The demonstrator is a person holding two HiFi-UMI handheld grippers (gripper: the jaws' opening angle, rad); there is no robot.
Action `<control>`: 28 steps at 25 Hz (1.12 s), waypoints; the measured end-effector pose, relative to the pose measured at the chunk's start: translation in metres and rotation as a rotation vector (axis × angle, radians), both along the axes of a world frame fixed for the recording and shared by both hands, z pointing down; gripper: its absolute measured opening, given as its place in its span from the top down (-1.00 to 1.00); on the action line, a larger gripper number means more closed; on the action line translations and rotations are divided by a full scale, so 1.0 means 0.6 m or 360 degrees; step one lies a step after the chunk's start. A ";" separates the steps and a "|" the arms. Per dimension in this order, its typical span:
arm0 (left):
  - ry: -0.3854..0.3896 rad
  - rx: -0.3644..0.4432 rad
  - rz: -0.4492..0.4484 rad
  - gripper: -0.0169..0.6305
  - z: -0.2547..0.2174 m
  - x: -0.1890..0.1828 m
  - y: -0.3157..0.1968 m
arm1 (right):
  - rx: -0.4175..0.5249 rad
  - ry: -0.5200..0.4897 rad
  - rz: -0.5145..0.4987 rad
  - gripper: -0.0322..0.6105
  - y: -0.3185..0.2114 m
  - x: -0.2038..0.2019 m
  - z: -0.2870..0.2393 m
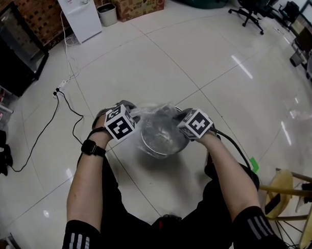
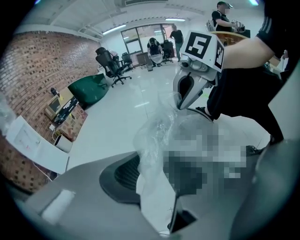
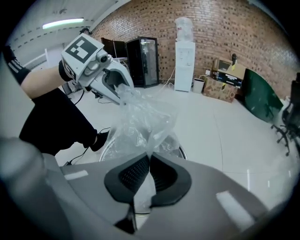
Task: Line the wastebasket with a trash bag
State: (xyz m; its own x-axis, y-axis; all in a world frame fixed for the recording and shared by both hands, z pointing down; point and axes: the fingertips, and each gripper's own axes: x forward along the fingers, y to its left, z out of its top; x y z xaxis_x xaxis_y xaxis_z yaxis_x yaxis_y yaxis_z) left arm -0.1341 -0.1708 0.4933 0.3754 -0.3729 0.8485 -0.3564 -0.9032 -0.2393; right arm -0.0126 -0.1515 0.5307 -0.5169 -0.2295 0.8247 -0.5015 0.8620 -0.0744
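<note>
Trash bag (image 1: 158, 115) hangs over the wastebasket (image 1: 163, 144), its film pinched by the right gripper (image 3: 148, 159) for spreading, while the left gripper (image 1: 136, 113) stands open around it.

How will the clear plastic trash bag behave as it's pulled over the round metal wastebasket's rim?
Probably floppy: the clear plastic trash bag sags in crumpled folds. Likely very light, since a thin pinch in the right tongs seems enough to hold it up. The glossy film may slip.
</note>
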 end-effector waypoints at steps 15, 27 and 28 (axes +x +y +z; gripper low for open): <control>-0.0006 0.0042 0.0098 0.48 -0.111 -0.015 0.090 | 0.0170 0.0031 0.0061 0.87 -0.020 0.093 -0.122; -0.0099 -0.0166 0.0164 0.48 0.051 0.083 0.034 | 0.0129 0.0072 0.0071 0.87 -0.005 0.135 -0.118; -0.0101 -0.0202 0.0184 0.48 0.065 0.096 0.035 | 0.0120 0.0077 0.0071 0.87 -0.005 0.138 -0.114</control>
